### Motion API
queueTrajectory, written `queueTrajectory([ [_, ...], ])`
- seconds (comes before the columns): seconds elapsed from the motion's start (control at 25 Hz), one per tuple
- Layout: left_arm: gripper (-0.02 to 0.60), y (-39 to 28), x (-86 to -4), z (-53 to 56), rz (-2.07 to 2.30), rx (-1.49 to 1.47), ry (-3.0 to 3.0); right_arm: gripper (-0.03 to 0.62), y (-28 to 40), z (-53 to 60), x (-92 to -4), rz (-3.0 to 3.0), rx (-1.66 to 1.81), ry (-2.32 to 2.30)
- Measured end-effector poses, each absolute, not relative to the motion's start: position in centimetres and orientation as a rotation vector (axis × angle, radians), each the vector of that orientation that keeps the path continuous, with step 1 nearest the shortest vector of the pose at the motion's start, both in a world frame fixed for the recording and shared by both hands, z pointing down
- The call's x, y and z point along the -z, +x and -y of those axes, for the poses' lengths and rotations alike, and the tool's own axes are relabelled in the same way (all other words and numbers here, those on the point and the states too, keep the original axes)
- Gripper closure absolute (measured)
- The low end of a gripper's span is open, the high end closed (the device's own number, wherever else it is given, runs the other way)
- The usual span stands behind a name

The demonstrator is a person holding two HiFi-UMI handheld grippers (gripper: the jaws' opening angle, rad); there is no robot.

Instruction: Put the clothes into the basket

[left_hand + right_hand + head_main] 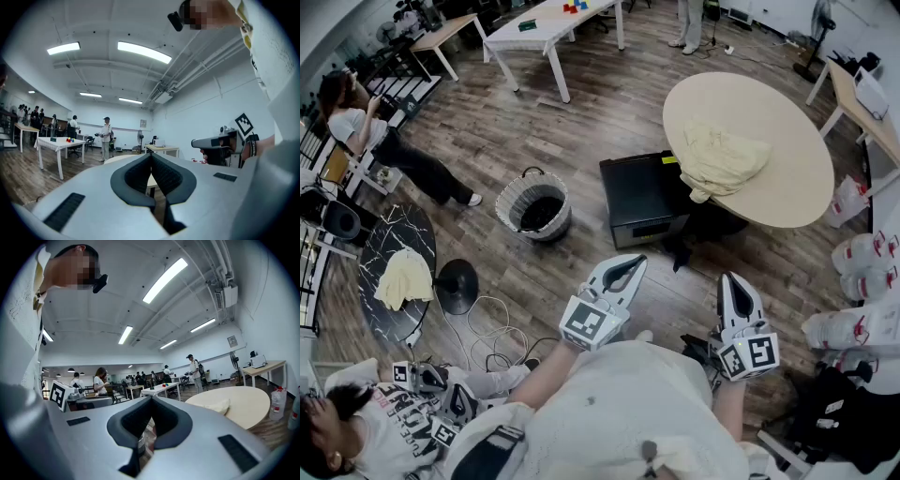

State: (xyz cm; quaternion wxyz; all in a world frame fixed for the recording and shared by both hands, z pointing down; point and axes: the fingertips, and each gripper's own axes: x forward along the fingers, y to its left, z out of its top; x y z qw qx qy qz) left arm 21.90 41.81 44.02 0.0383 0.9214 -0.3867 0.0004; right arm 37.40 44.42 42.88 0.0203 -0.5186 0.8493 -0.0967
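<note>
A pale yellow garment [718,159] lies bunched on the round beige table [787,122], at its near left edge. A second yellow cloth [403,278] lies on a small black marble table [384,244] at the left. The woven basket [533,206] stands on the wood floor between them, dark inside. My left gripper [634,264] is held level in front of my chest, its jaws shut on nothing. My right gripper [728,279] is beside it, jaws together and empty. In the right gripper view the garment [220,405] shows far ahead on the table.
A black box [642,197] stands on the floor against the round table. Cables [492,333] and a black round base [457,284] lie near my feet. White tables [548,28] stand at the back. One person sits at the left [375,141], another at the lower left [384,427]. White bags [862,291] are at the right.
</note>
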Motion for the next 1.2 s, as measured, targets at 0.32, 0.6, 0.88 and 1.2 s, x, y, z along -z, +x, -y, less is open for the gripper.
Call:
queueTrajectory([
  [0.32, 0.559, 22.2, -44.8, -42.0, 1.203, -0.003, 2.737, 0.588, 38.1, -45.0, -43.4, -2.607, 0.356, -1.600],
  [0.6, 0.557, 23.1, -45.4, -43.3, 1.187, -0.034, 2.740, 0.588, 38.2, -45.8, -42.8, -2.632, 0.318, -1.577],
  [0.88, 0.399, 24.1, -45.9, -43.9, 1.219, -0.032, 2.728, 0.588, 39.4, -47.3, -43.6, -2.615, 0.352, -1.584],
  [1.2, 0.399, 25.4, -46.3, -43.4, 1.197, -0.041, 2.720, 0.586, 40.9, -46.9, -44.5, -2.594, 0.403, -1.585],
])
